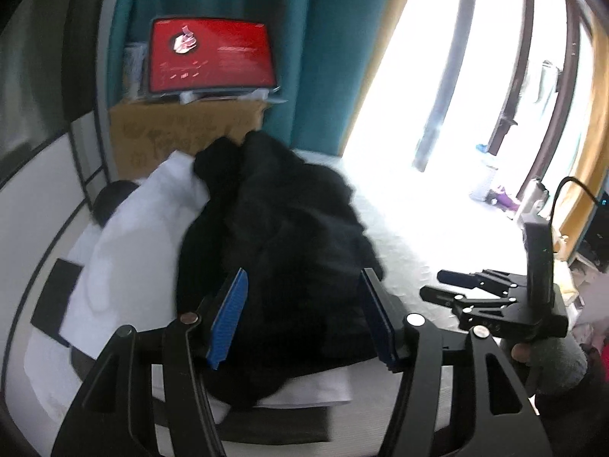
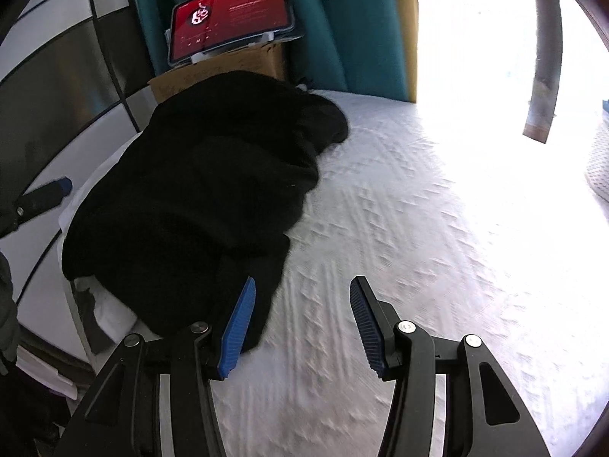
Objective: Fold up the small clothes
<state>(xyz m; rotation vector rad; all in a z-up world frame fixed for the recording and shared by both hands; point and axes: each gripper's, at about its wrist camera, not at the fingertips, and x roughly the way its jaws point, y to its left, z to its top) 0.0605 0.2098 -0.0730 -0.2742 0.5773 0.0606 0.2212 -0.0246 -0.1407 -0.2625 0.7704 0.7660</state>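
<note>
Clothes lie in a lump on the bed, and I have not folded any of them yet. The black garment (image 1: 281, 228) sits on top, all bunched up. A white garment (image 1: 133, 236) peeks out from under it on its left side. The pile rests on the white bedcover (image 2: 380, 228), close to the wall side of the bed.

My left gripper (image 1: 304, 316) hangs just in front of the black lump. Its blue pads (image 1: 228, 323) stand apart and nothing is pinched between them. I cannot tell if they touch the cloth. My right gripper (image 2: 304, 323) points down at the bedcover, just beside the near edge of the black garment. Its pads stand apart too, and it holds nothing. In the left view I can see it off to the right side.

I think I am at the very start: picking one thing out of the pile. Next I need to pinch an edge of the black garment with both grippers, lift it clear of the white one, and spread it flat on the bare part of the bed. The cloth is soft and floppy, so I should grab near a hem or a corner.

Behind the pile a cardboard box (image 1: 182, 133) stands, with a tablet (image 1: 209, 55) glowing red on top. A teal curtain (image 1: 323, 57) hangs behind that.
</note>
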